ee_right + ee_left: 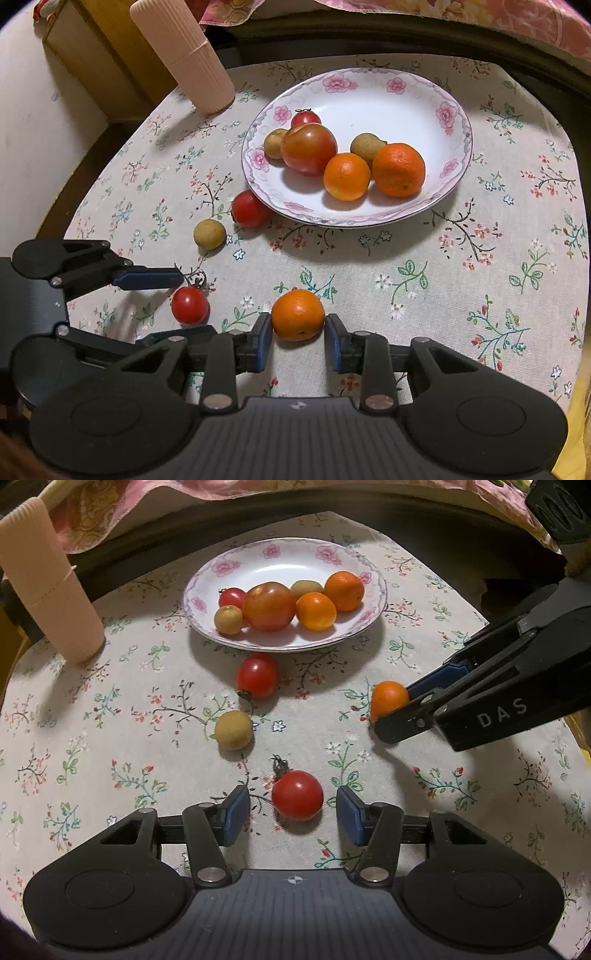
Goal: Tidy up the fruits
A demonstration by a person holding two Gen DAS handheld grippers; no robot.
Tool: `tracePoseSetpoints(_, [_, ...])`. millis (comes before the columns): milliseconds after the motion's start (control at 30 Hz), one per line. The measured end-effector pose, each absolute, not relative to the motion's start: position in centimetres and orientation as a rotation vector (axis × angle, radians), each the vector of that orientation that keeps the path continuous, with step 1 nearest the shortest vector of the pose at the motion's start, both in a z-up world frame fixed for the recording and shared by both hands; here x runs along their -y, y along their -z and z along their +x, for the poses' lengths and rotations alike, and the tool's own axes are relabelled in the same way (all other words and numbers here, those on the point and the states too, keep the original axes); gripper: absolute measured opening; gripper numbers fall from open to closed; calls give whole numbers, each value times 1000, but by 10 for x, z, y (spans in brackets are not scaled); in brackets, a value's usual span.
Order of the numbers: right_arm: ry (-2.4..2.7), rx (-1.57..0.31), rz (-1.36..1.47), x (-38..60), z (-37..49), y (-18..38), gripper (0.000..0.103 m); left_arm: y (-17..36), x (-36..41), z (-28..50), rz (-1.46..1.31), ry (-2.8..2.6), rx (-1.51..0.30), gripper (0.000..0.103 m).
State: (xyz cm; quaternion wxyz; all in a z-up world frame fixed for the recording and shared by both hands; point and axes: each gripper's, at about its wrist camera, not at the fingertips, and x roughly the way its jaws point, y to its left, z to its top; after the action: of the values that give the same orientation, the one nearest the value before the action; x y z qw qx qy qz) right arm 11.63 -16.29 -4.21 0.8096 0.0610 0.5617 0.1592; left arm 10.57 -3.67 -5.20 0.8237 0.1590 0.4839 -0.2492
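From the left wrist camera, the left gripper (291,814) sits low over a floral tablecloth (110,738), its blue-padded fingers spread wide to either side of a red cherry tomato (297,795) and touching neither side of it. Beyond lie a tan longan (233,730) and a second cherry tomato (257,676) just beside the rim of a flowered plate (258,554). The plate holds a large tomato (269,606), two small oranges, two longans and another cherry tomato. At right, the right gripper (391,709) brackets a small orange (388,700) resting on the cloth. A ribbed pink cup (48,587) stands at far left.

From the right wrist camera, the right gripper (298,338) has its fingers against both flanks of the small orange (297,314); whether they actually pinch it cannot be told. The left gripper (173,306) spans the cherry tomato (190,305) at left, fingers apart. The plate (388,81) lies ahead, the cup (184,55) behind it to the left.
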Motion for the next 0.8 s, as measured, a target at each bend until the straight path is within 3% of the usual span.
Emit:
tracePoseSetpoints(100, [-341, -1197, 120, 162, 115, 42, 31, 51, 38, 108, 329, 530, -1028, 60])
tracePoseSetpoints(233, [-341, -1198, 117, 160, 116, 42, 31, 50, 40, 106, 322, 538, -1037, 49])
tracePoseSetpoints(567, [-338, -1194, 115, 159, 118, 43, 31, 50, 40, 109, 308, 530, -1043, 47])
tracePoseSetpoints(667, [-343, -1187, 101, 157, 117, 43, 31, 49, 40, 108, 318, 516, -1033, 37])
tracePoseSetpoints(800, [-362, -1176, 94, 156, 116, 41, 31, 49, 39, 109, 310, 515, -1037, 37])
